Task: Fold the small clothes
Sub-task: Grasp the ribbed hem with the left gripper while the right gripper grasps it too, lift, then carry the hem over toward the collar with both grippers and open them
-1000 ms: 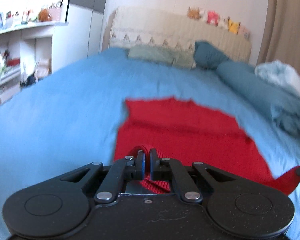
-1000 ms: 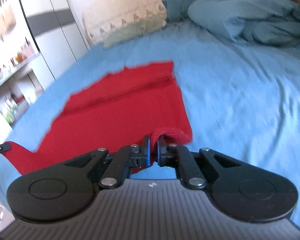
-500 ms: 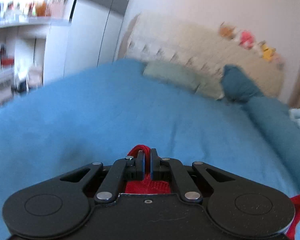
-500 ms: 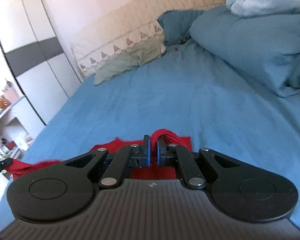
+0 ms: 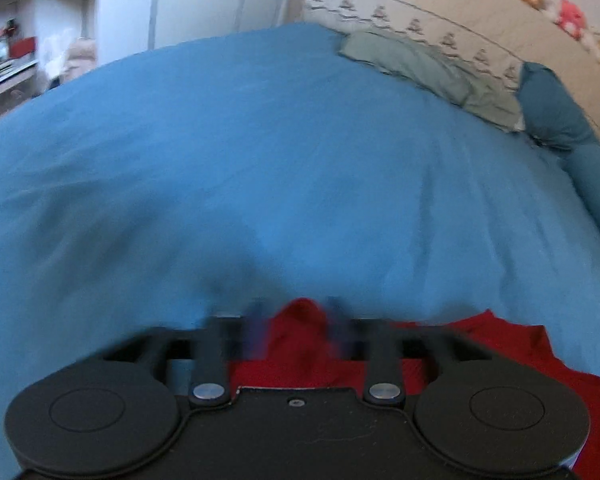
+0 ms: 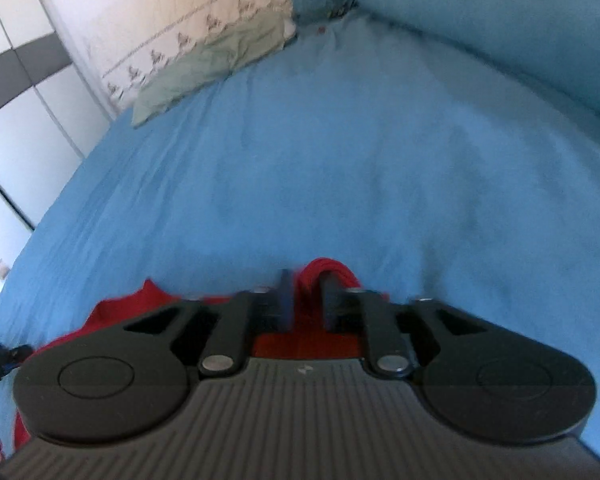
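L gripper [image 5: 298, 320] fingertips motion-blurred, can't tell if they grip the red cloth [image 5: 296, 354]. Most of the cloth hidden under both gripper bodies; R gripper [image 6: 306, 296] covers its middle. Shelf items [image 5: 8, 48] left of cloth too blurred to ID.

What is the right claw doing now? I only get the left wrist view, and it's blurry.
Observer: The right claw has its jaws apart, with a raised fold of the red garment between them.
Operator: Is cloth spread ahead of it?
Observer: No. Ahead is blue sheet with no red on it; the red lies under and left of the claw.
Operator: Can you see my left claw from there?
Observer: Only the tip of the left claw, at the left edge beside the red cloth.
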A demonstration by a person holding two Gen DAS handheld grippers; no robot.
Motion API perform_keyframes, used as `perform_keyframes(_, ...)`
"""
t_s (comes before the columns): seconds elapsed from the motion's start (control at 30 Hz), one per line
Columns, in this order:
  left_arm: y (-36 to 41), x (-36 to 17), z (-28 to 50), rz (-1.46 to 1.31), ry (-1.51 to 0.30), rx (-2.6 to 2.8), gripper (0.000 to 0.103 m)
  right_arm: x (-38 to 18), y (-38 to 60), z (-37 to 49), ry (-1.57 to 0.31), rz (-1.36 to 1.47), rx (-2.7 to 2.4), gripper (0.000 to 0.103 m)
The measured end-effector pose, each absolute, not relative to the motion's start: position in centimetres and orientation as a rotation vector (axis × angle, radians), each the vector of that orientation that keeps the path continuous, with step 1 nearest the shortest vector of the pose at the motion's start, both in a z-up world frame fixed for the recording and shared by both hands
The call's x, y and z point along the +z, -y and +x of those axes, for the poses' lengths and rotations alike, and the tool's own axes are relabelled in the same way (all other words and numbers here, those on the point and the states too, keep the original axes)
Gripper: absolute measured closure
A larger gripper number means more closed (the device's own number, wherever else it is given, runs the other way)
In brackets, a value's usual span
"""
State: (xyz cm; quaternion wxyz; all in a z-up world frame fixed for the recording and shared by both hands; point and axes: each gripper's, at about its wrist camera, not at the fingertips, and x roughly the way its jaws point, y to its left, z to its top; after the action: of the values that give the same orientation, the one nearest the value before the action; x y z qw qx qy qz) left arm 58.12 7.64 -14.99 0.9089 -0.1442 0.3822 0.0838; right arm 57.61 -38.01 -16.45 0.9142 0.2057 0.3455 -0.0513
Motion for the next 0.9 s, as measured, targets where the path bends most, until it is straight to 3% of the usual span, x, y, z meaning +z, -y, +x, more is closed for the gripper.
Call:
perform_keyframes(0.03,-7.7,-14.6,57.2,-0.284,-0.765,0.189,0.026,-16.1,37.8,56.8,-0.682,0.4,-0.115,0.011)
perform_keyframes(0.07,-7.6,-14.0,55.8,-0.254,-0.739,0.185,0.026,-15.6,37.5,55.7,-0.656,0.366,-0.104,0.009)
perform_keyframes(0.2,-5.6,-12.8,51.2,-0.065,-0.756,0.089,0.023,-14.6,35.1,52.3,-0.684,0.236,-0.03,0.009)
perform_keyframes(0.3,-3.3,-14.0,47.9,0.051,-0.814,-0.03,0.01,-15.4,33.3,50.2,-0.746,0.206,0.01,0.009)
perform_keyframes(0.47,-2.9,-17.7,45.9,0.061,-0.901,-0.034,0.008,-18.6,32.6,49.0,-0.848,0.215,-0.029,0.009)
perform_keyframes(0.67,-3.3,-17.4,46.4,0.07,-0.92,-0.036,0.004,-19.6,34.6,48.2,-0.856,0.246,-0.054,0.005)
perform_keyframes(0.9,-0.6,-12.8,44.0,0.15,-0.88,-0.069,0.004,-14.5,34.9,46.4,-0.817,0.188,-0.031,0.005)
